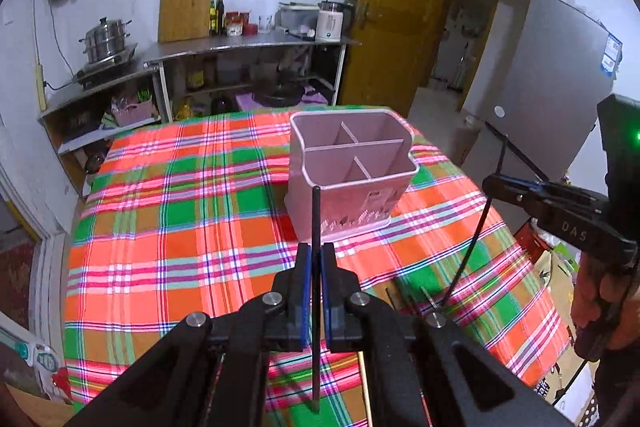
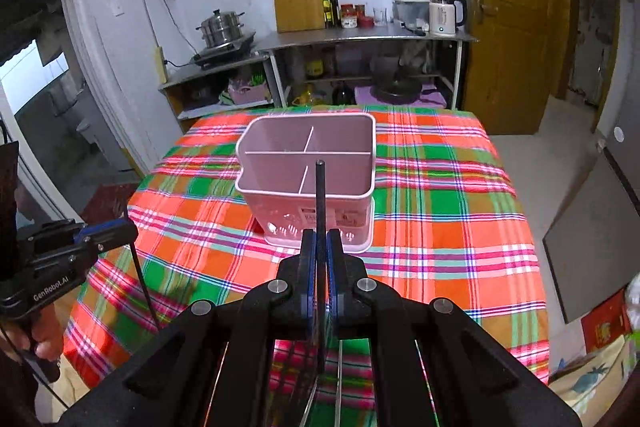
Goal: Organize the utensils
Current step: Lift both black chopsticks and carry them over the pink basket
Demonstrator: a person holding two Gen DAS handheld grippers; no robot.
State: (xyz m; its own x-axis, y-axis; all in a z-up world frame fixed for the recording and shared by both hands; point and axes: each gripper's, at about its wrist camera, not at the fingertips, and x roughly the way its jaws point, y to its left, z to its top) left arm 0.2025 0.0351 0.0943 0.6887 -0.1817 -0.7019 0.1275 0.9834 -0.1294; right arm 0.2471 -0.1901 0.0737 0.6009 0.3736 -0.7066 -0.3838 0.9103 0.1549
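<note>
A pink utensil holder point(image 1: 352, 171) with several compartments stands on the plaid tablecloth; it also shows in the right wrist view point(image 2: 312, 171). My left gripper point(image 1: 317, 255) is shut on a black chopstick point(image 1: 316, 219) held upright in front of the holder. My right gripper point(image 2: 321, 243) is shut on another black chopstick point(image 2: 320, 195), also upright, just short of the holder. The right gripper shows at the right of the left wrist view point(image 1: 496, 185), the left gripper at the left of the right wrist view point(image 2: 120, 231). More utensils lie on the cloth below the grippers point(image 1: 400, 299).
The table point(image 2: 440, 207) carries a red, green and orange plaid cloth. Behind it stands a metal kitchen shelf point(image 2: 360, 39) with a pot, bottles, a cutting board and a kettle. A wooden door point(image 2: 512, 19) is at the back right.
</note>
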